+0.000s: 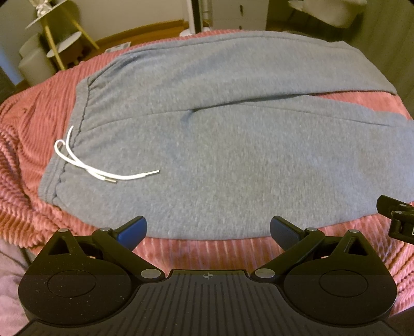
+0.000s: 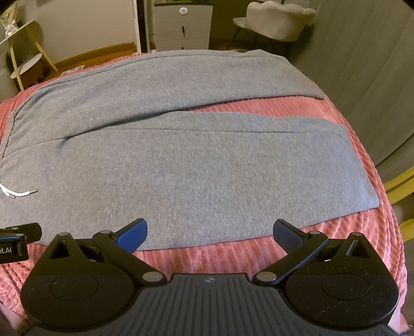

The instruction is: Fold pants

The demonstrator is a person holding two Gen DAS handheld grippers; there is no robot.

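The gray pants [image 1: 220, 144] lie flat on a pink ribbed blanket [image 1: 31, 144], both legs spread out, with a white string [image 1: 85, 165] at the waist. Behind stand a white drawer chest [image 2: 182, 27], a pale chair [image 2: 279, 20] and a yellow shelf [image 1: 55, 33]. The left gripper [image 1: 208, 230] and right gripper [image 2: 210, 234] hang wide open at the near edge of the pants, holding nothing.

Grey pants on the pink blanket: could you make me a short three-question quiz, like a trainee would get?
1. True or false: the grey pants lie spread flat, both legs apart, not yet folded.
2. The white drawstring lies at which end: A) waistband, B) leg cuffs?
3. Are the jaws of the left gripper and right gripper open or shut?

Key: 1 true; 2 A; 3 open, holding nothing, above the pink blanket.
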